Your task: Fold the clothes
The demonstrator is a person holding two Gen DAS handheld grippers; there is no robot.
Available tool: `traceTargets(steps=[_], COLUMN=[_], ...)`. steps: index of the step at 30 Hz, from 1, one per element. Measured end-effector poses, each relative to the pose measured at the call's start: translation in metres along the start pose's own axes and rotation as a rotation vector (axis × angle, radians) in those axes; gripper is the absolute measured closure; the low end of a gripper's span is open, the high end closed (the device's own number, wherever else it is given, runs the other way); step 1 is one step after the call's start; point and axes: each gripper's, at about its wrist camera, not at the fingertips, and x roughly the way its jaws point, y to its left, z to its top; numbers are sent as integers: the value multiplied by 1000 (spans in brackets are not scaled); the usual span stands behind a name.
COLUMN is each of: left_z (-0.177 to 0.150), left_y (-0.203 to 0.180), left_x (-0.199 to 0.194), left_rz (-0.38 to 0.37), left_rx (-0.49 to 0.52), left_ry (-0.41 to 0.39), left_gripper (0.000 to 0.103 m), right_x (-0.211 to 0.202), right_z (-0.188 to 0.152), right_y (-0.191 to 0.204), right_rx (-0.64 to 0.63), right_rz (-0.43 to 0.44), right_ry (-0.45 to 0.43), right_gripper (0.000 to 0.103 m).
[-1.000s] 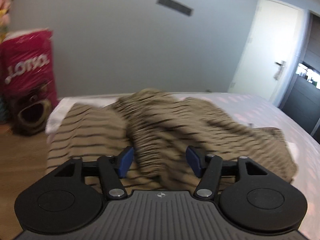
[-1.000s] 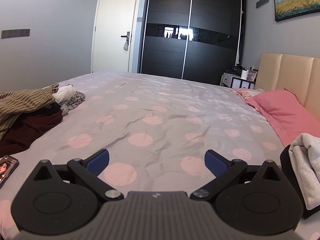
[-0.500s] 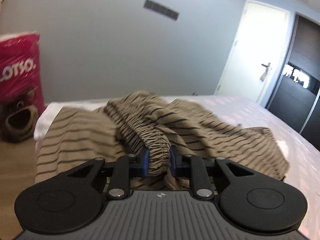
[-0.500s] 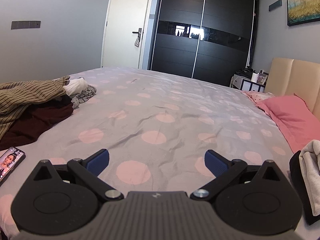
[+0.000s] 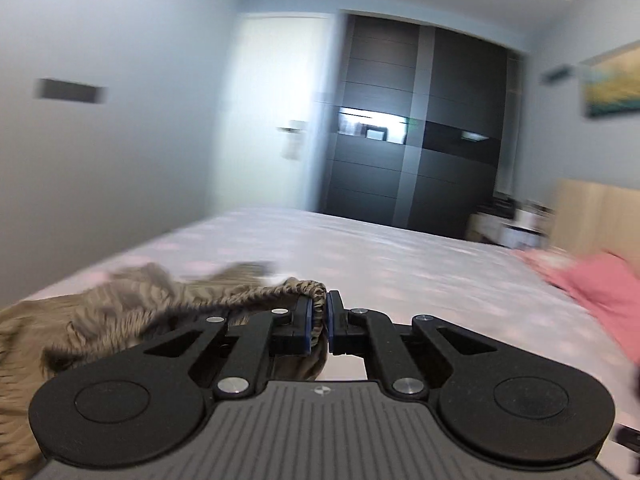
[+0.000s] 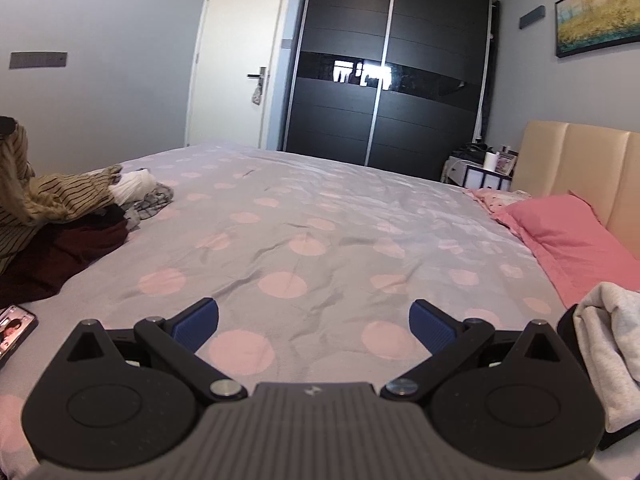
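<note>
Left tool (image 5: 319, 322): jaws have just been closing and now pinch the gathered, elastic edge of the striped garment (image 5: 132, 312), which sits between the blue pads (image 5: 307, 324).
Striped garment: tan with dark stripes; it trails from the left tool to the left and down, blurred, partly lifted off the bed (image 5: 400, 264). In the right wrist view it shows at the far left edge (image 6: 52, 196), one part raised, the rest draped on the clothes pile.
Right tool (image 6: 314, 322): jaws spread wide, nothing between them, hovering over bare bedspread (image 6: 320, 220).
Pile: on the left side of the bed, a dark maroon garment (image 6: 60, 252) lies under the striped one, with a white piece (image 6: 136, 182) and a grey piece (image 6: 154, 200) just beside them.
Phone (image 6: 14, 330): screen lit, on the bed near the left edge, below the maroon garment.
Grey-white garment (image 6: 608, 340): at the right edge, lying over something black.
Pillow (image 6: 568, 236): pink, against the beige headboard (image 6: 580, 160).
Background: dark wardrobe (image 6: 388, 64), white door (image 6: 240, 56), a painting (image 6: 600, 16) on the right wall.
</note>
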Motion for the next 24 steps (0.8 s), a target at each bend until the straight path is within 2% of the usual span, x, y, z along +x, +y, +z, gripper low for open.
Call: traceTargets(steps=[4, 7, 9, 10, 13, 15, 16, 18, 20, 24], left_z=[-1, -8, -21, -30, -64, -86, -93, -106, -109, -117], left_y=[-64, -112, -140, -152, -178, -183, -185, -188, -184, -179], left_x=[-8, -21, -27, -26, -20, -14, -16, -18, -20, -22], left_rz=[-228, -435, -564, -602, -658, -680, -688, -703, -710, -656], left_rx=[99, 184, 250, 269, 333, 375, 394, 428, 432, 393], left_ry=[28, 41, 92, 130, 302, 408, 432, 477, 489, 501], left_gripper=[100, 100, 100, 100, 98, 89, 79, 68, 55, 54], right_x=[-7, -12, -15, -16, -20, -23, -24, -25, -26, -28], right_z=[4, 7, 9, 10, 10, 7, 6, 3, 0, -9], right_y=[-18, -32, -44, -50, -68, -77, -80, -83, -83, -78], right_rx=[35, 58, 68, 71, 98, 127, 136, 141, 132, 108], right_rz=[-55, -97, -138, -159, -213, -231, -232, -228, -214, -157], right_ry=[-20, -43, -51, -51, -43, -38, -35, -26, -12, 22], right_gripper=[1, 1, 1, 1, 1, 1, 1, 1, 1, 1])
